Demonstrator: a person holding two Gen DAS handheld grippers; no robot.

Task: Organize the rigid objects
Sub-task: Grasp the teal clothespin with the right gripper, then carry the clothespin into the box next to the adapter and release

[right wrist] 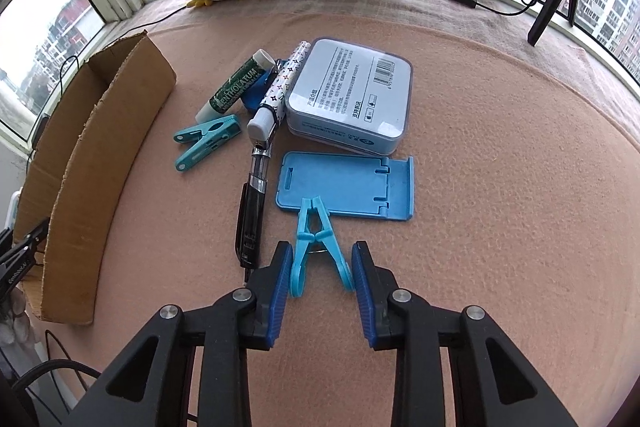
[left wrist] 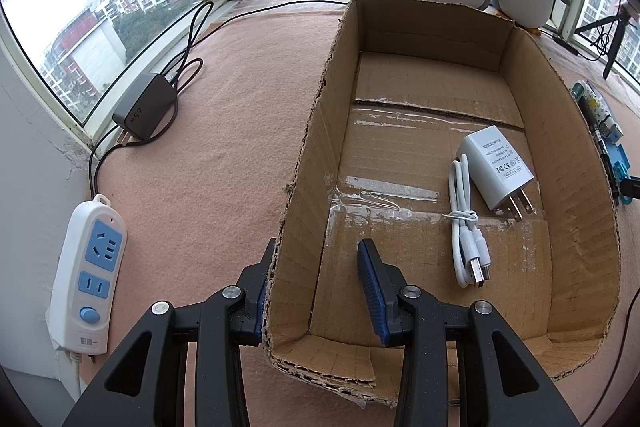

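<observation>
**Clothespin between the right gripper's pads, box held by the left**

Blue ribbed pads of the right gripper bracket the two handle ends of a light-blue clothespin lying on the pink tabletop; the left pad touches its looped handle and the right pad meets the other, so the jaws are narrowed onto it. Its tip rests on the edge of a flat blue phone stand. Just to the left lies a black pen, and beyond it a teal clothespin, a green lip-balm stick, a patterned white tube and a pale blue tin.

On the other side, the left gripper straddles the near-left corner of the cardboard box, one pad outside the wall and one inside, closed down onto the wall as far as can be told. Inside the box lie a white charger and a coiled white cable. A power strip sits beside the window.
</observation>
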